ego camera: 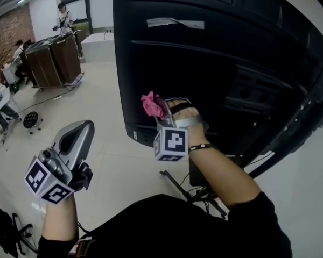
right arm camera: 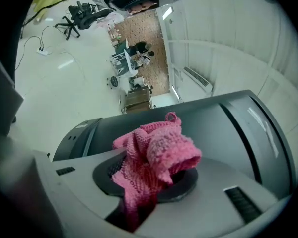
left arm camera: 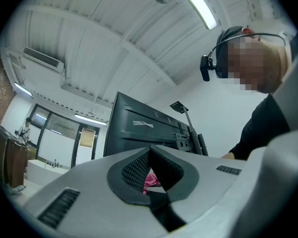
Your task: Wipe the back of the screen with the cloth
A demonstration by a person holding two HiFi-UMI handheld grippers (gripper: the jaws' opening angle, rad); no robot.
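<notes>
The black back of a large screen (ego camera: 215, 58) fills the upper right of the head view. My right gripper (ego camera: 160, 112) is shut on a crumpled pink cloth (ego camera: 150, 105), held against the screen's lower left area. In the right gripper view the cloth (right arm camera: 156, 157) bulges out from between the jaws of the right gripper (right arm camera: 149, 180), with the screen's dark panel (right arm camera: 233, 128) just behind it. My left gripper (ego camera: 78, 136) hangs at the lower left, well away from the screen, shut on nothing. From the left gripper (left arm camera: 150, 170) I look toward the screen (left arm camera: 139, 133) and the cloth (left arm camera: 151, 179).
A strip of white tape (ego camera: 175, 22) is stuck high on the screen. Stand legs and cables (ego camera: 196, 190) lie on the floor under the screen. Wheeled wooden cabinets (ego camera: 54, 61) and people stand far back left. A black chair base (ego camera: 8, 233) is at bottom left.
</notes>
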